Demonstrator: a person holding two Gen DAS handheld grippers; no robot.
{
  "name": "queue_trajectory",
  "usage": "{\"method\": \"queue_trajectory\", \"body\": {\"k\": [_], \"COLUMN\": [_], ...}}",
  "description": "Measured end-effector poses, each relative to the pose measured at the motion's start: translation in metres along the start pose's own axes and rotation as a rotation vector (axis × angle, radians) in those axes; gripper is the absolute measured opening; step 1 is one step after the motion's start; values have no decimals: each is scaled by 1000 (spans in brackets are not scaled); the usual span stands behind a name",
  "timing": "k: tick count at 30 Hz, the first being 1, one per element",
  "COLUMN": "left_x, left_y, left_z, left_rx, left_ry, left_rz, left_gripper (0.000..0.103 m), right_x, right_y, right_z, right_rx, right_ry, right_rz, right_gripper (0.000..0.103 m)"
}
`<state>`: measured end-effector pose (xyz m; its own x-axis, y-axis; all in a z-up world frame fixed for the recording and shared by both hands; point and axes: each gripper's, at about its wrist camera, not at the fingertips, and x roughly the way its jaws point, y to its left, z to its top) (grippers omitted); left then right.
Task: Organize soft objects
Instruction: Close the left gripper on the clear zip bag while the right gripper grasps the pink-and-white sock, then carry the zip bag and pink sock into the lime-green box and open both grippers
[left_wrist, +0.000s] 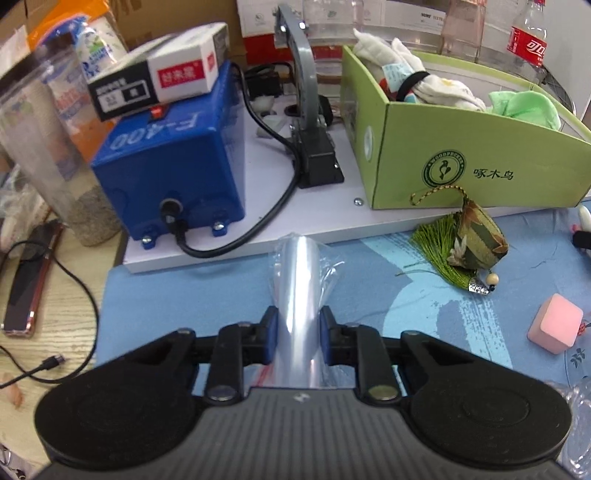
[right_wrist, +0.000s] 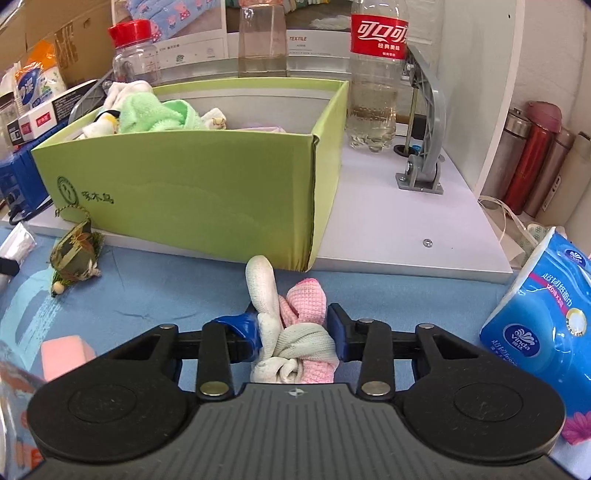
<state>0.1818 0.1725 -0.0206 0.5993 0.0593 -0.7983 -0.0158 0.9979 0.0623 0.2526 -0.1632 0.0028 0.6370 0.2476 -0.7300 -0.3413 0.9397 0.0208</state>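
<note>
Right claw (right_wrist: 293, 332) grips the sock bundle (right_wrist: 295, 332); left claw (left_wrist: 295, 328) pinches the plastic bag (left_wrist: 299, 295). Loose sock ends, mid-frame, may snag the green box (right_wrist: 207, 199).

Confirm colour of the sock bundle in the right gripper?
Pink and white sock bundle, clearest in the right wrist view, clamped in the right gripper.

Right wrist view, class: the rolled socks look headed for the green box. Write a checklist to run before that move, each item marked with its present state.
1. Right tongs shut on the rolled socks: ok.
2. Green box open on top: ok.
3. Room left inside the box: ok, its right part looks bare.
4. Coke bottle stands outside the box: ok.
5. Left tongs free: not ok, shut on a clear plastic bag.
</note>
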Motion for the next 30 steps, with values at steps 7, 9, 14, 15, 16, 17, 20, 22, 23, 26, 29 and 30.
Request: {"method": "queue_trajectory", "body": {"k": [7,9,14,15,16,17,20,22,23,26,29,30], "left_x": [-36,-43,-66,-70,-74,-79,-87,-83,-77,-51,-26,-16], "left_y": [-2,-3,3,3,2,0,-15,-29,-39,-72,-85,-86], "left_z": [2,4,15,23,35,49,94,122,136,167,191,196], "left_rx": [29,27,-13,-15,-16,-19,-9,2,7,48,65,62], "left_ry": [-78,-87,-94,-106,-125,-148,-212,-224,-221,-195,-157,-141], "left_rz": [23,12,-99,-112,-121,-124,-155,-199,-222,-234,-243,-244], "left_gripper": [19,19,19,19,19,19,19,19,19,19,19,19], "right_x": [-40,-56,-97,-101,-105,-106,-102,-88,-77,-42,-11,-1], "right_y": [-2,-1,-4,-6,-8,-9,-12,-10,-8,-3,-2,-3], "right_z": [-4,-2,8,15,24,36,79,104,118,142,150,150], "right_rx": [20,25,39,40,40,38,29,15,4,-12,-18,-17], "right_ry": [-89,-137,-249,-270,-290,-309,-371,-374,-367,-313,-256,-230], "right_rz": [68,89,172,183,192,199,193,185,178,162,157,164], "right_gripper": [21,21,21,21,21,21,21,21,21,21,22,22]}}
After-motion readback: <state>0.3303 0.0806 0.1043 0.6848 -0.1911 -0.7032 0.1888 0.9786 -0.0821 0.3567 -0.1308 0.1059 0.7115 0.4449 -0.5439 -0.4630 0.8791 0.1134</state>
